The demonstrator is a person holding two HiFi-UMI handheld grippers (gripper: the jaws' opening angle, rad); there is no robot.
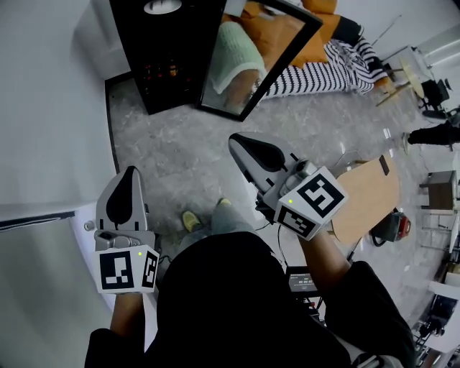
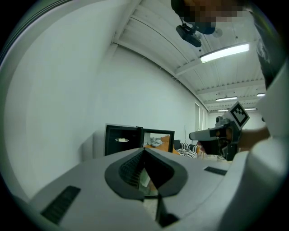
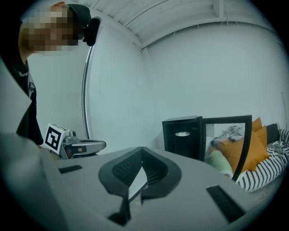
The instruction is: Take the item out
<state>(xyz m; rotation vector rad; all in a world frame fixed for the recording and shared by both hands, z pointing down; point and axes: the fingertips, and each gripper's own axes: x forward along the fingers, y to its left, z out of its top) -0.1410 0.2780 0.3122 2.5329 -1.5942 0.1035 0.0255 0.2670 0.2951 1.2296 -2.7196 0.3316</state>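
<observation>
A black cabinet (image 1: 169, 57) stands on the floor ahead, its glass door (image 1: 262, 54) swung open to the right. On an upper shelf inside lies a flat white round item (image 1: 162, 6), also visible in the left gripper view (image 2: 121, 140) and the right gripper view (image 3: 182, 134). My left gripper (image 1: 129, 172) is held at the lower left, shut and empty, well short of the cabinet. My right gripper (image 1: 236, 140) is raised at the centre, also shut with nothing in it, pointing towards the cabinet from a distance.
A white wall (image 1: 50, 108) runs along the left. Behind the cabinet sit orange cushions and a striped cloth (image 1: 323, 72). A cardboard sheet (image 1: 370, 198) and a red object (image 1: 402, 226) lie on the grey floor to the right. My shoes (image 1: 190, 219) show below.
</observation>
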